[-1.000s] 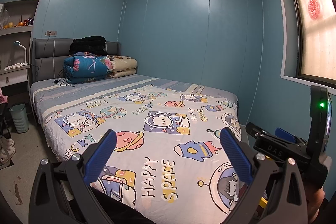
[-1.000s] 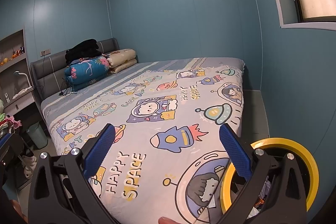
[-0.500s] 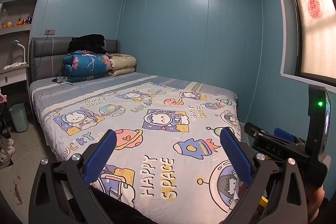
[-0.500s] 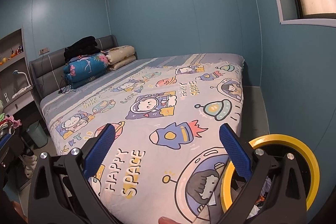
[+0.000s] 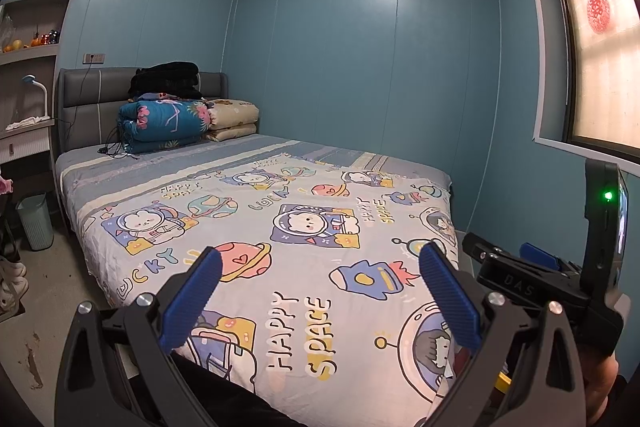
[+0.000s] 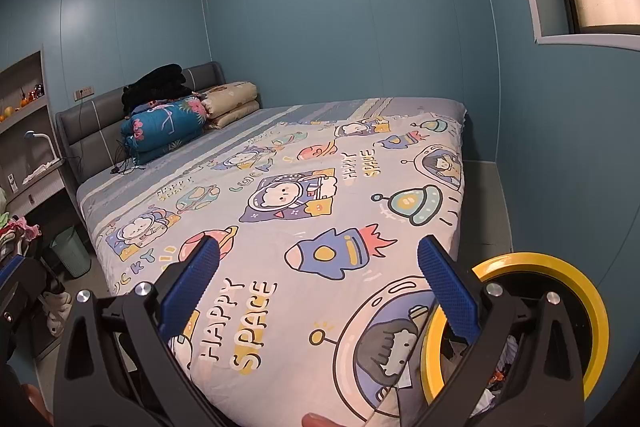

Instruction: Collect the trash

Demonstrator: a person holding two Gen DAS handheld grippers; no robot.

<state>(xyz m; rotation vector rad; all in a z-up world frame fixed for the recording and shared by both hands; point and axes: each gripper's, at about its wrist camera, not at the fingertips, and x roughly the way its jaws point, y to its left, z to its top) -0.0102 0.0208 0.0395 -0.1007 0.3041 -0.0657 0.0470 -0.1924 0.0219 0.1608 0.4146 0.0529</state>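
Far left, a green wastebasket (image 5: 35, 221) stands beside the bed (image 5: 256, 227). Left gripper (image 5: 320, 297) hovers over the quilt, jaws apart, empty. Right gripper (image 6: 318, 293) likewise; yellow-rimmed trash bin (image 6: 592, 291) sits near right.

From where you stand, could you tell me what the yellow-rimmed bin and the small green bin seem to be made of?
Yellow-rimmed bin: probably plastic; smooth, evenly coloured, slightly glossy rim.
Small green bin: likely matte plastic; thin wall with fine vertical ribbing. Too distant for certainty.
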